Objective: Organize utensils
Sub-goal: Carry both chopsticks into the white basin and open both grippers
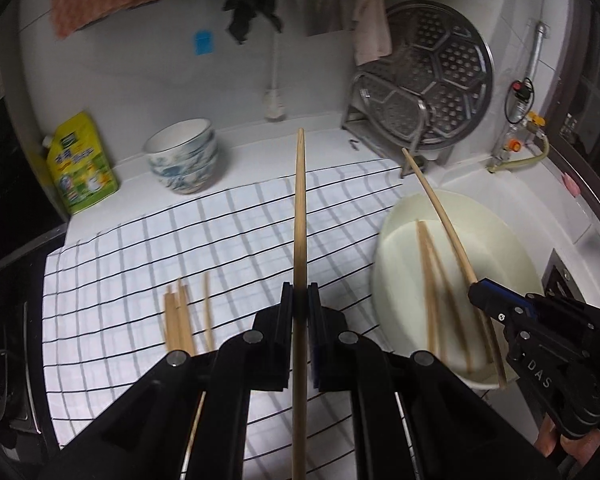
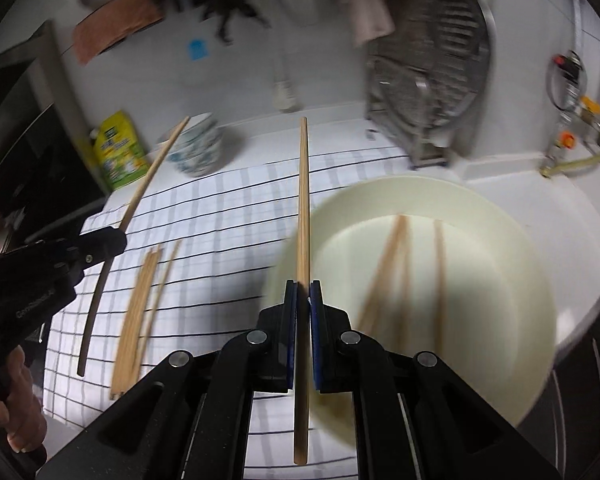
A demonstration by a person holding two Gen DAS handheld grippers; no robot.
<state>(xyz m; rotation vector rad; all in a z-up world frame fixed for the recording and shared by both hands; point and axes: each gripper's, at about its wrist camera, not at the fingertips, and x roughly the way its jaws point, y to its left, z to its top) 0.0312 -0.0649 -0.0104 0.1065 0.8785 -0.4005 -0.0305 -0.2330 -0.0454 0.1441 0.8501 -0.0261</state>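
Chopsticks are what you have in both sets of tongs right now, one stick each. Your left gripper (image 1: 300, 294) is pinched tight on a single wooden chopstick (image 1: 299, 216), which runs straight out between the pads toward the far wall and also trails back under the fingers toward you. Your right gripper (image 2: 303, 292) is clamped the same way on its own chopstick (image 2: 303, 200), the stick passing between the closed pads and pointing far. From the left camera you can see that right gripper at the near right, its stick slanting up and to the left over the basin.

Just left of your left gripper, a small bundle of loose chopsticks (image 1: 178, 320) lies on the checked cloth (image 1: 140, 248), their tips pointing far, close together and partly overlapping. To the right of it, the cream basin (image 1: 500, 216) sits at the cloth's right edge with several more chopsticks (image 1: 430, 288) lying inside; motion blur keeps you from counting them.

Farther out, stacked patterned bowls (image 1: 184, 156) stand at the far left of the counter, a yellow-green refill pouch (image 1: 82, 164) beside them on the left. A metal rack (image 1: 388, 120) with a perforated steel steamer plate (image 1: 444, 64) stands at the far right against the wall.
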